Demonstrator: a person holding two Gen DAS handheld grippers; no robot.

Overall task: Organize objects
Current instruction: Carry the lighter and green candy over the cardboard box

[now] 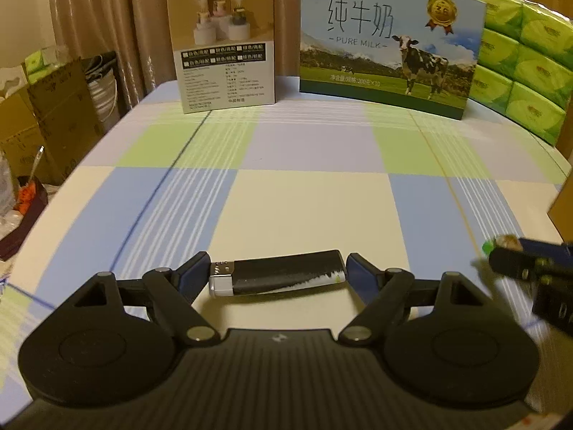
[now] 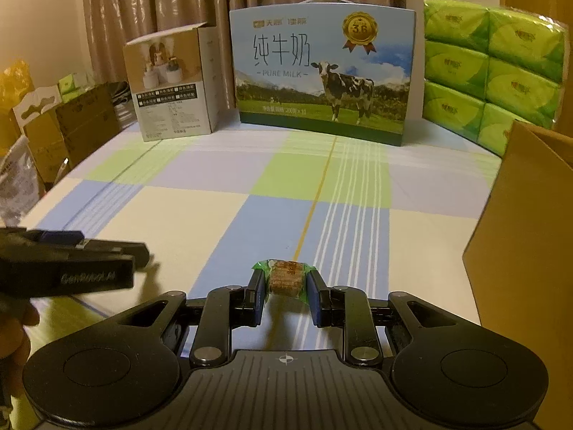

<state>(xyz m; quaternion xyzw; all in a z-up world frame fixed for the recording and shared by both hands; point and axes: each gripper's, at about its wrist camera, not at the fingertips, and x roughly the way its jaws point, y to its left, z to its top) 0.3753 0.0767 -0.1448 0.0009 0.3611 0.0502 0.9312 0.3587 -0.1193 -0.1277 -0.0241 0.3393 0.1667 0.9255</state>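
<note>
Clearly the lighter (image 1: 277, 276), a light, stiff, smooth-cased thing, lies crosswise near on the checked desk (image 1: 304, 208) between the left hand-held gripper's (image 1: 277, 273) spread fingers, untouched; its ends suit gripping. Rightward, the right hand-held gripper (image 2: 285, 283) pinches a small, soft, crinkly wrapped candy (image 2: 284, 277).

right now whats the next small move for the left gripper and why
Probably close the left gripper the rest of the way: the lighter lies crosswise between its fingers, their tips at its ends, no firm grip visible. The right gripper already holds a wrapped snack.
</note>
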